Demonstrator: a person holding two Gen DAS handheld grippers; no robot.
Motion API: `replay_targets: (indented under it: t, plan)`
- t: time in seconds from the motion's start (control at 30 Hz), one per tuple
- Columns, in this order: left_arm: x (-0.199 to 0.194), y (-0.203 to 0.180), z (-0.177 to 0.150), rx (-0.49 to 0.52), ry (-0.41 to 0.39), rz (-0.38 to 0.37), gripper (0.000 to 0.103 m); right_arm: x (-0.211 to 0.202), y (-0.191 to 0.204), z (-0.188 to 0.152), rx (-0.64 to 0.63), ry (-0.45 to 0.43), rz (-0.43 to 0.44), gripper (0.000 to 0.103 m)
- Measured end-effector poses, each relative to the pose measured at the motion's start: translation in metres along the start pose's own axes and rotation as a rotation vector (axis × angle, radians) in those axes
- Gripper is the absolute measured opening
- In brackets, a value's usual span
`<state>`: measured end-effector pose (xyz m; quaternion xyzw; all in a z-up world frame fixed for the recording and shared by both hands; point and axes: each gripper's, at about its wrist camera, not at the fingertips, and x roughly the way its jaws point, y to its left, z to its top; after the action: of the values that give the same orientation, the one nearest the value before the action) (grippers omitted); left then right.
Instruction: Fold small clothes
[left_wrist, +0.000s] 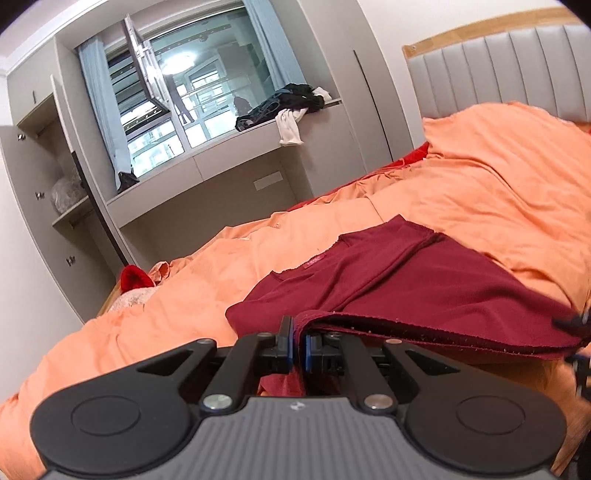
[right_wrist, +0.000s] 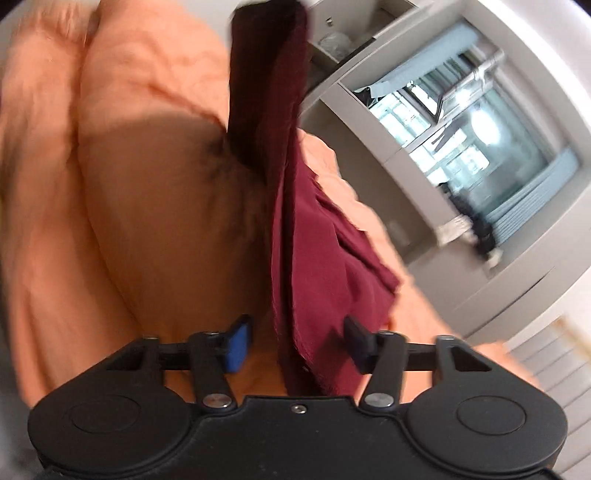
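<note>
Left gripper: jaws together, clamped on a hem edge of the maroon garment. Cloth passes between the blue pads and hangs out below them at lower centre of the left wrist view. From the clamp, the raised hem runs toward the right edge of the frame, lifted clear of the layers beneath.

Right gripper: jaws apart, blue pads well separated. The maroon garment lies in the gap between them, its stitched hem passing close to the gripper body at lower centre. Contact with either pad cannot be confirmed; this view is motion-blurred.

Garment position: spread on the orange bedspread, partly folded, with a neck label visible at centre of the left wrist view. In the right wrist view its long axis runs from the jaws straight up the frame, ending in a lifted dark fold at upper centre.

Governing relation: the held hem stretches from the left clamp toward the right side, where a dark object, probably the right gripper, shows at the frame's right edge. The right gripper is judged nearer the free end. In my judgement, the next move needs it closed on that hem.

Surroundings: grey headboard upper right, window upper left, dark clothes pile on its sill.
</note>
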<state>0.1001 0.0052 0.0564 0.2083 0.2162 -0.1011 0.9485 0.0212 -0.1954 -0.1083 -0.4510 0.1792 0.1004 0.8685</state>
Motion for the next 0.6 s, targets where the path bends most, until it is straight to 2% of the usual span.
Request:
replay_targets:
  t: [0.03, 0.07, 0.17, 0.23, 0.4, 0.5, 0.6]
  plan:
    - [-0.001, 0.003, -0.001, -0.009, 0.003, -0.007, 0.006, 0.005, 0.001, -0.002, -0.021, 0.023, -0.017, 0.009]
    - [-0.002, 0.004, -0.003, -0.015, 0.005, -0.011, 0.006, 0.009, -0.001, -0.006, -0.021, 0.046, -0.018, 0.006]
    - [-0.003, 0.002, -0.021, -0.011, 0.014, -0.032, 0.006, 0.001, -0.023, -0.013, 0.062, 0.034, 0.006, 0.005]
    - [-0.002, -0.002, -0.034, 0.001, 0.037, -0.043, 0.005, -0.008, -0.046, -0.014, 0.140, 0.006, 0.051, 0.005]
    - [0.001, 0.002, -0.055, -0.061, 0.092, -0.097, 0.005, -0.001, -0.130, -0.007, 0.415, 0.027, 0.299, 0.005]
    - [0.000, 0.013, -0.053, -0.076, 0.100, -0.102, 0.005, 0.013, -0.167, -0.002, 0.480, 0.037, 0.403, 0.005]
    - [0.007, 0.029, -0.038, -0.081, 0.121, -0.111, 0.005, 0.021, -0.192, 0.015, 0.474, 0.047, 0.467, 0.004]
